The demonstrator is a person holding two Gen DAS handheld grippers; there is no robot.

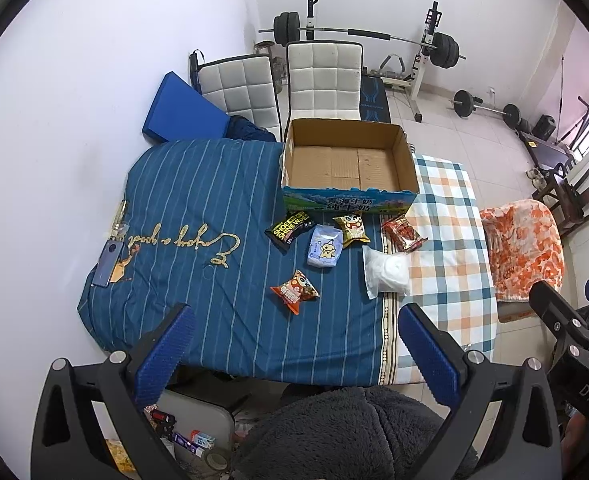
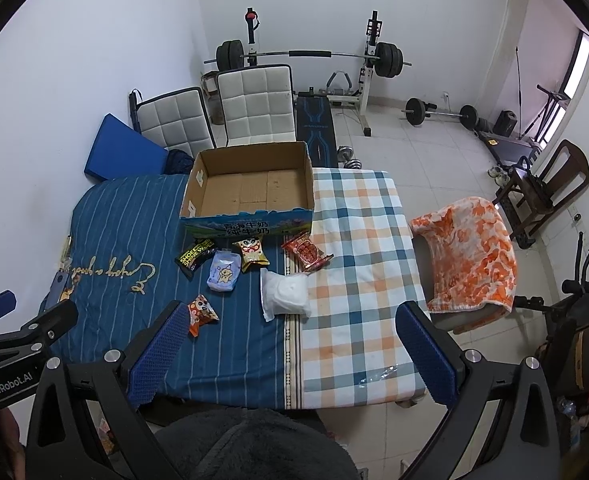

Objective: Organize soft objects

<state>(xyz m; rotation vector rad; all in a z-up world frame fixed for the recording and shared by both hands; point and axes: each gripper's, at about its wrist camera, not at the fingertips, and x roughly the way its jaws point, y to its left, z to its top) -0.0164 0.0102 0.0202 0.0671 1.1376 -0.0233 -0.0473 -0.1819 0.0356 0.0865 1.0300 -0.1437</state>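
An empty cardboard box stands at the far side of the cloth-covered table. In front of it lie several soft packs: a black wipes pack, a light-blue tissue pack, a yellow snack bag, a red snack bag, a white pack and an orange snack bag. My left gripper and right gripper are open and empty, held above the table's near edge.
A phone lies at the table's left edge. An orange floral towel drapes a chair at the right. Two white chairs and a barbell rack stand behind.
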